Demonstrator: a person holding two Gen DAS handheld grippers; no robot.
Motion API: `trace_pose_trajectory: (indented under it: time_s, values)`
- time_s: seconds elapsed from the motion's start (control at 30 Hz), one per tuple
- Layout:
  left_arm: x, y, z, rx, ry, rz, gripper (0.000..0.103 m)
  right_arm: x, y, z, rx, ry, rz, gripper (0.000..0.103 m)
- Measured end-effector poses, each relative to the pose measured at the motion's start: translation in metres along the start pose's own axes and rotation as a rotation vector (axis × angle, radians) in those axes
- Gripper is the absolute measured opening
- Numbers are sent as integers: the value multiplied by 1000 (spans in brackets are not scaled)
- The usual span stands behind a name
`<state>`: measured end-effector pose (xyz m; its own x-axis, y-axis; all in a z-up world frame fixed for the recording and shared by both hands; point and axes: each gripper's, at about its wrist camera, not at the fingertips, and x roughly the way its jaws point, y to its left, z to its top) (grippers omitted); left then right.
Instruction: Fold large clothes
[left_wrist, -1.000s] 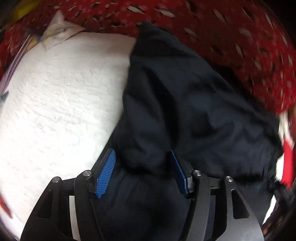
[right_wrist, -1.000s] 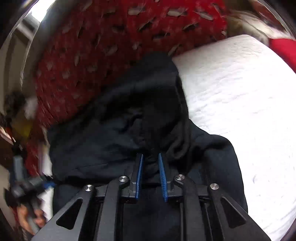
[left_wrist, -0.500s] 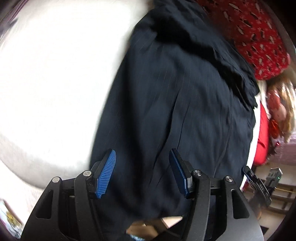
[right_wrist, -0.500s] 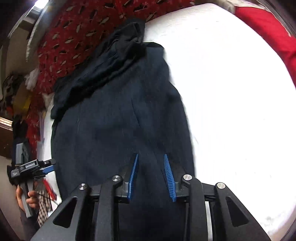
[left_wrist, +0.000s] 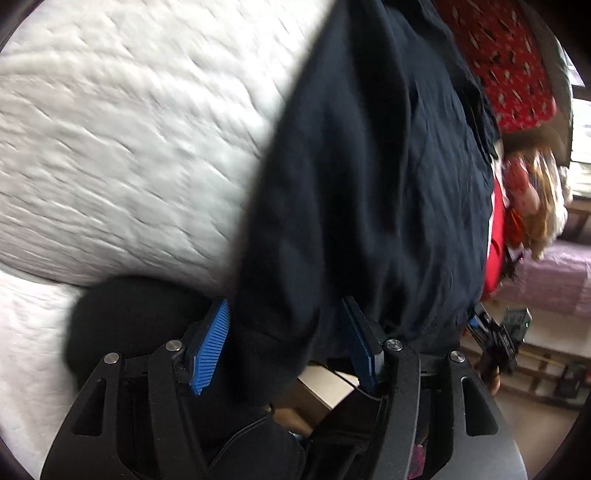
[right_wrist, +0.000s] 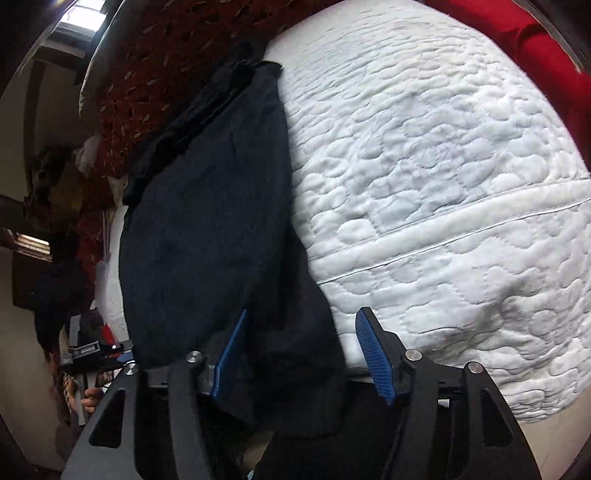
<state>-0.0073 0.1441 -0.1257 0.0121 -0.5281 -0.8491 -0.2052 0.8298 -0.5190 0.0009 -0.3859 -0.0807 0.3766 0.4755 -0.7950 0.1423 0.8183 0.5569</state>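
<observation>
A white quilted mattress (right_wrist: 424, 155) with a stitched cloud pattern and a piped seam along its edge fills most of both views, and a dark garment (right_wrist: 207, 221) lies lengthwise on it, stretched from the near edge up toward a red patterned blanket (right_wrist: 140, 77) at the far end. The garment's near end hangs over the mattress edge, bunched in thick folds. The left gripper (left_wrist: 286, 343) has its blue pads spread wide, and a heavy fold of the garment (left_wrist: 362, 177) sits between them without either pad pressing it. The right gripper (right_wrist: 304, 356) is likewise spread wide; the draped end of the cloth fills the gap beside its left pad, while the right pad stands over bare mattress. Only the right view shows the quilting sharply, along with a bright red cloth (right_wrist: 546, 62) at the far corner of the bed, a window high at the left, and the other gripper (right_wrist: 96, 350) held in a hand low at the left edge. Only the left view, which is blurred over the mattress (left_wrist: 129, 147), shows a doll with reddish hair (left_wrist: 532, 195) beside the bed, a mauve cover (left_wrist: 554, 280) behind it, and a pale box (left_wrist: 325, 387) under the hanging cloth.
</observation>
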Motion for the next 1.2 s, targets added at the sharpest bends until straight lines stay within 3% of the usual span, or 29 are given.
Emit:
trace_pose_trajectory:
  time_s: [0.07,0.17,0.23,0.27,0.3,0.33,0.4,0.63,0.77,1.2]
  values:
    - [8,-4,-3,17,17,10,59,8,14,-18,-50,52,39,64]
    - [16,-16,-5,71,-7,53,58,16,33,-28,-178,103,24,64]
    - [16,-24,-7,99,-17,45,42,23,42,-33,-231,143,37,37]
    - [13,-23,-11,107,-19,39,27,27,49,-36,-266,162,35,14]
    - [10,-23,-12,112,-17,15,14,30,55,-41,-303,182,27,13]
    - [7,-23,-13,108,-18,-20,10,28,59,-46,-341,179,12,13]
    - [-7,-24,-16,96,-34,-89,9,21,71,-51,-391,151,23,11]
    - [-67,-52,-5,90,-152,-304,8,-31,100,-39,-309,-48,272,10]
    - [-91,-72,14,92,-232,-352,8,-55,103,-22,-247,-141,373,10]
    - [-144,-94,105,34,-438,-435,8,-57,103,69,-65,-280,526,10]
